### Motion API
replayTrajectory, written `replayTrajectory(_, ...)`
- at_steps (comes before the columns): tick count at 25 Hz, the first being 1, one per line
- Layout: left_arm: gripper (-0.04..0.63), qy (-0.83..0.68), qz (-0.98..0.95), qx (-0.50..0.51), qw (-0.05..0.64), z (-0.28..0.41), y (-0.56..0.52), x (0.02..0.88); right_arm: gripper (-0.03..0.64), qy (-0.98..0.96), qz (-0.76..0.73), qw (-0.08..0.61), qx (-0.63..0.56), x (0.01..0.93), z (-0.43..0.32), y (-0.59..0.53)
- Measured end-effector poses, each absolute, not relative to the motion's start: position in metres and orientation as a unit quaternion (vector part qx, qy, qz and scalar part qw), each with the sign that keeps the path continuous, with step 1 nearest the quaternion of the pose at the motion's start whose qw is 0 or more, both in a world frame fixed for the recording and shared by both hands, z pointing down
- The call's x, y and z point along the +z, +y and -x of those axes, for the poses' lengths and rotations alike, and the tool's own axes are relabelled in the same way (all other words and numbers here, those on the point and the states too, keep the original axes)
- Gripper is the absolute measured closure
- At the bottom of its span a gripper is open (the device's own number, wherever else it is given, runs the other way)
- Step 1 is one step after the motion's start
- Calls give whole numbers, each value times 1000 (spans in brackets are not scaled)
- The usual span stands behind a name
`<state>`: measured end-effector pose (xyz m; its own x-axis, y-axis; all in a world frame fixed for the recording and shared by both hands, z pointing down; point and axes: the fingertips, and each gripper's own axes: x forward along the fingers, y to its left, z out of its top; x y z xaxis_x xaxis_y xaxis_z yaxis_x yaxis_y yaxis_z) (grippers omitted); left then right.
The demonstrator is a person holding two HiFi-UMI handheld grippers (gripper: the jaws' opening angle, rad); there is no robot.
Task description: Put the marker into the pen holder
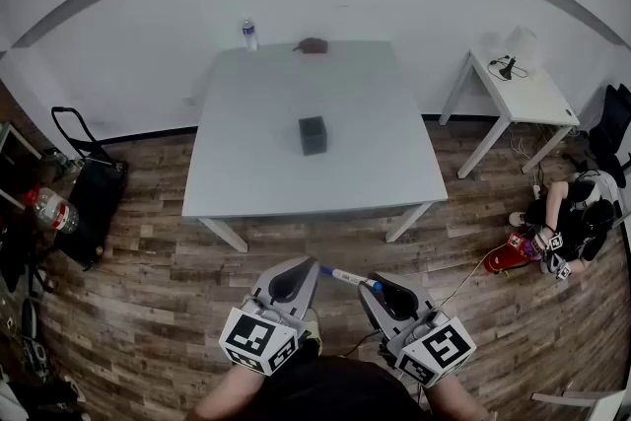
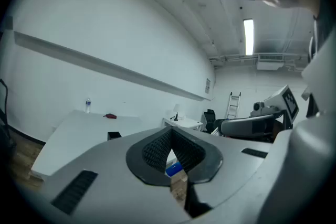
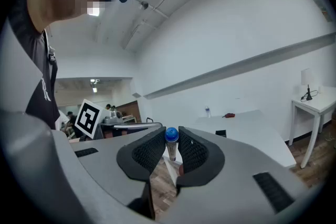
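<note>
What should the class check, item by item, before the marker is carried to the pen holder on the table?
1. Marker gripped by right claw: ok, pads press on it.
2. Pen holder upright on table: ok.
3. Pen holder within reach: not ok, the table stands well ahead.
4. Left claw clear of the marker: cannot tell; its tips meet, a blue end shows close by.
5. Holder's opening free: cannot tell.

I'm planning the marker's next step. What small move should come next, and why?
Probably step forward and carry the right claw toward the table. That claw is shut on the marker, so nothing needs picking up, but it hangs over the floor, well short of the pen holder standing near the middle of the table.
</note>
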<state>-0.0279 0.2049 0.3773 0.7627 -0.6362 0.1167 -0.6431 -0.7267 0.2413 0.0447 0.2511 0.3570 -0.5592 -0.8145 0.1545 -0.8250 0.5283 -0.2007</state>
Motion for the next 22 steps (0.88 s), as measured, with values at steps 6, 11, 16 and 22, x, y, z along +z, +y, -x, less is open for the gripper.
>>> replayTrajectory(6, 589, -334, -933, 13, 130, 50, 155, 379, 538, -868, -481, 22, 120, 357, -21, 200)
replayTrajectory(11, 589, -330, -934, 1, 139, 65, 127, 378, 538, -868, -482, 31, 117, 356, -5, 173)
replayTrajectory(16, 589, -336, -932, 0, 137, 71, 108, 379, 538, -870, -479, 33, 110, 351, -2, 150)
replayTrajectory(22, 589, -345, -928, 1, 138, 72, 83, 381, 538, -874, -472, 36, 112, 356, -2, 122)
